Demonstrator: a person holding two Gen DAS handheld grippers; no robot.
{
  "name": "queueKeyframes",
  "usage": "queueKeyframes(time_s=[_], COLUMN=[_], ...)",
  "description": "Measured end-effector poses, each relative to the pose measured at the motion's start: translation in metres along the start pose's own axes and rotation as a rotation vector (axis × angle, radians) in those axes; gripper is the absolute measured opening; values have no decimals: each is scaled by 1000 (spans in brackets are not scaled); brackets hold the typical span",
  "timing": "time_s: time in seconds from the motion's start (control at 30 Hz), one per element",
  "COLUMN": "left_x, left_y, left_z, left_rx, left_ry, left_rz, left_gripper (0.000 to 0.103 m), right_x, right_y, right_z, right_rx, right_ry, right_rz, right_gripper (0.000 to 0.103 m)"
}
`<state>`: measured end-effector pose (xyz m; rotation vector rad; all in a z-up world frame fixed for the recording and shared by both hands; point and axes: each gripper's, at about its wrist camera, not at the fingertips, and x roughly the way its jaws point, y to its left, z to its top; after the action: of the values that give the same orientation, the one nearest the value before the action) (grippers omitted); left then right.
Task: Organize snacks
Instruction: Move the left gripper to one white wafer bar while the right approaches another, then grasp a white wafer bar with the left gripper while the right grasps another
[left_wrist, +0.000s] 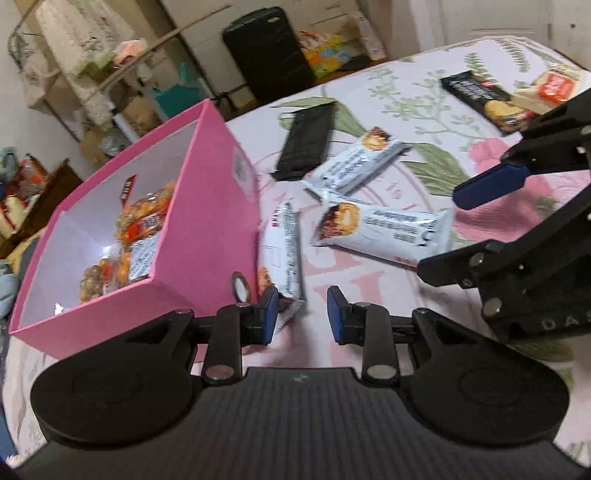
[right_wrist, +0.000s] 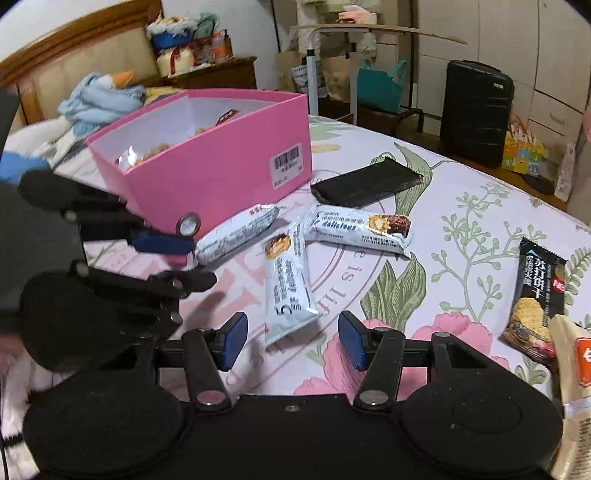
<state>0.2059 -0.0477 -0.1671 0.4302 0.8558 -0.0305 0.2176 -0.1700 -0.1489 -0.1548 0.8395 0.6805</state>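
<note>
A pink box (left_wrist: 207, 206) (right_wrist: 221, 162) on the floral bedspread holds orange snack packs (left_wrist: 144, 221). Three white bars lie beside it. My left gripper (left_wrist: 303, 317) (right_wrist: 192, 264) is low by the box corner. Its jaws stand narrowly apart, with the end of one white bar (left_wrist: 288, 254) (right_wrist: 236, 236) against the left pad only. My right gripper (right_wrist: 293, 339) (left_wrist: 439, 229) is open, and the end of a second white bar (right_wrist: 288, 280) (left_wrist: 380, 225) lies untouched between its pads. The third white bar (right_wrist: 360, 225) (left_wrist: 354, 162) lies further back.
A flat black pack (right_wrist: 365, 181) (left_wrist: 306, 144) lies behind the bars. A black cracker pack (right_wrist: 535, 291) and a beige pack (right_wrist: 576, 369) sit at the right. A blue plush toy (right_wrist: 99, 96) lies behind the box. A black suitcase (right_wrist: 474, 122) stands beyond the bed's edge.
</note>
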Motion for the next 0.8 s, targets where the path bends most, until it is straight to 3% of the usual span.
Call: queueKeyframes(time_s=[0.17, 0.27, 0.3, 0.43, 0.47, 0.73, 0.8], left_x=[12, 16, 16, 18, 18, -4, -11], left_y=[0, 2, 3, 10, 13, 16, 19], left_z=[-1, -1, -1, 1, 2, 3, 5], left_rx=[-23, -48, -56, -90, -99, -75, -85], left_ry=[30, 44, 47, 66, 68, 13, 9], left_rz=[68, 56, 55, 28, 16, -40, -83], left_gripper=[29, 28, 27, 20, 20, 14, 14], right_x=[13, 16, 17, 14, 13, -7, -18], right_y=[0, 1, 1, 4, 5, 5, 4], right_z=[-1, -4, -5, -2, -1, 6, 6], right_rx=[-3, -11, -17, -13, -8, 48, 71], right_ry=[2, 0, 4, 4, 9, 44, 35], right_rz=[1, -1, 6, 28, 29, -13, -24], right_gripper=[63, 63, 61, 32, 29, 26, 25])
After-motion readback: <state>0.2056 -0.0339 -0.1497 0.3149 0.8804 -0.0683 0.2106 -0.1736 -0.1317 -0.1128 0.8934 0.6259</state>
